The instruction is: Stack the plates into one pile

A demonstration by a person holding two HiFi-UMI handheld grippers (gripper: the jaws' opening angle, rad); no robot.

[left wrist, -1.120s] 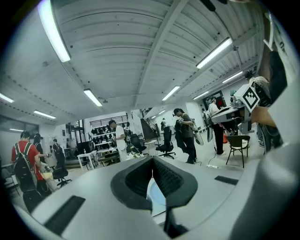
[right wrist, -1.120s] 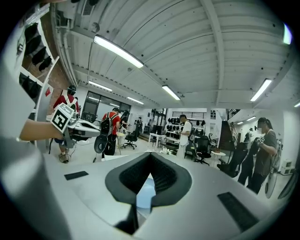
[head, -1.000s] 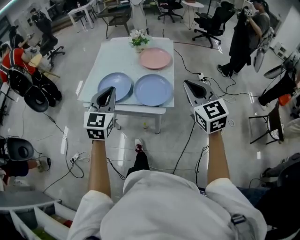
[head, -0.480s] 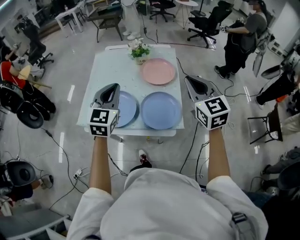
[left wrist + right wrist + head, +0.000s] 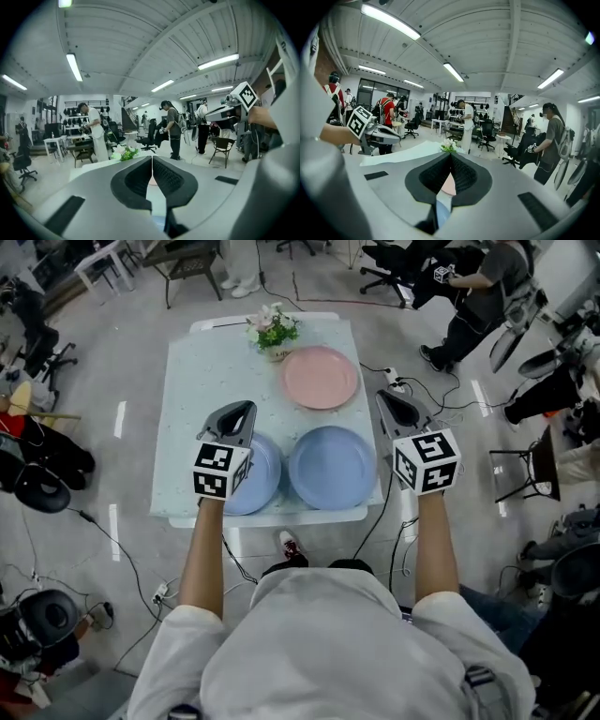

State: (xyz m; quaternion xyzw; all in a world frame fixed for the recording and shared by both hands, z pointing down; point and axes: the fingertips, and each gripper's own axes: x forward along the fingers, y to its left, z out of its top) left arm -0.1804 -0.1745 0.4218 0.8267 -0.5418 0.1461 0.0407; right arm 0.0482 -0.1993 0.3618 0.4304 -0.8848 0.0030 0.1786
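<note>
Three plates lie apart on the pale table [image 5: 202, 371]. A pink plate [image 5: 322, 377] is at the far right, a blue plate [image 5: 332, 467] at the near right, and a second blue plate [image 5: 264, 474] at the near left. My left gripper [image 5: 246, 407] hangs shut and empty above that left blue plate and hides part of it. My right gripper [image 5: 384, 396] is shut and empty, beside the table's right edge. In the left gripper view the jaws [image 5: 152, 157] meet; in the right gripper view the jaws [image 5: 450, 154] meet too.
A small pot of flowers [image 5: 272, 331] stands at the table's far edge beside the pink plate. Cables [image 5: 375, 512] run over the floor around the table legs. Office chairs and standing people [image 5: 473, 296] fill the far right; a chair [image 5: 530, 479] is at right.
The table has come nearer and lower in the head view. Both grippers, once short of its front edge, now reach over or beside it. Both stay shut.
</note>
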